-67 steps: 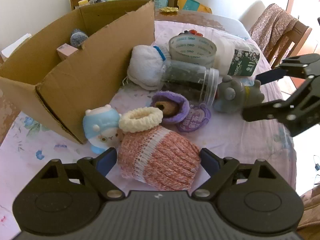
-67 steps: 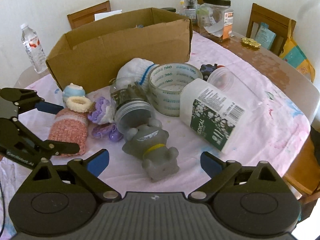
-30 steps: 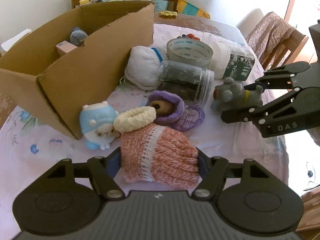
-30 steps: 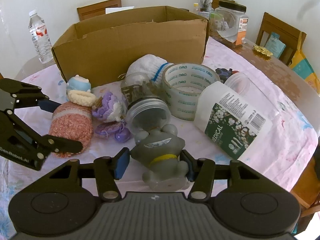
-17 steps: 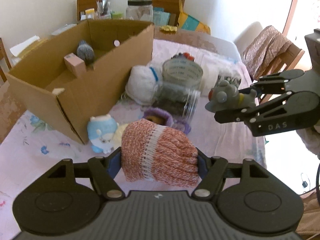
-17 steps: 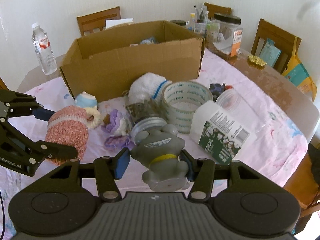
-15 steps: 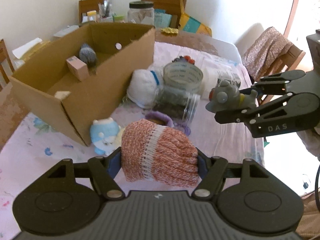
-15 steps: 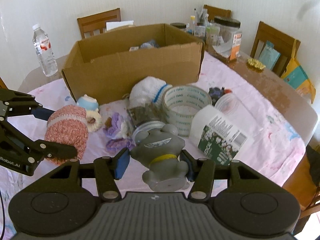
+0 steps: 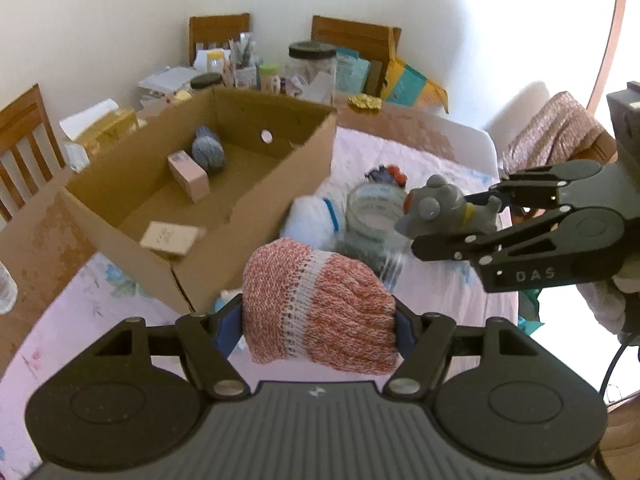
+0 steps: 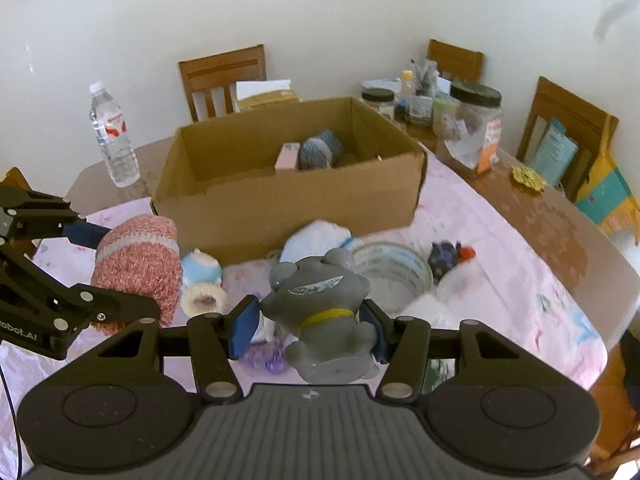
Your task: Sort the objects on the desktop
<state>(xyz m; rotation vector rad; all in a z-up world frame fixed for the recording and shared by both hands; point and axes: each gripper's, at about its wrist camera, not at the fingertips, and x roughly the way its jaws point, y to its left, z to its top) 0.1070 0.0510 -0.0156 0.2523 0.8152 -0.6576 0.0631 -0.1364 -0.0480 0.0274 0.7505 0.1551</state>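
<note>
Above the cluttered surface (image 10: 520,240), I've got both grippers loaded. My left gripper (image 9: 318,322) is clamped on the pink knit roll (image 9: 316,308), lifted clear of the pile. My right gripper (image 10: 308,330) is squeezing the grey rubber toy (image 10: 320,312), also off the cloth. Just behind them sits the open cardboard box (image 10: 288,196) with a grey yarn ball (image 10: 316,152) inside.
</note>
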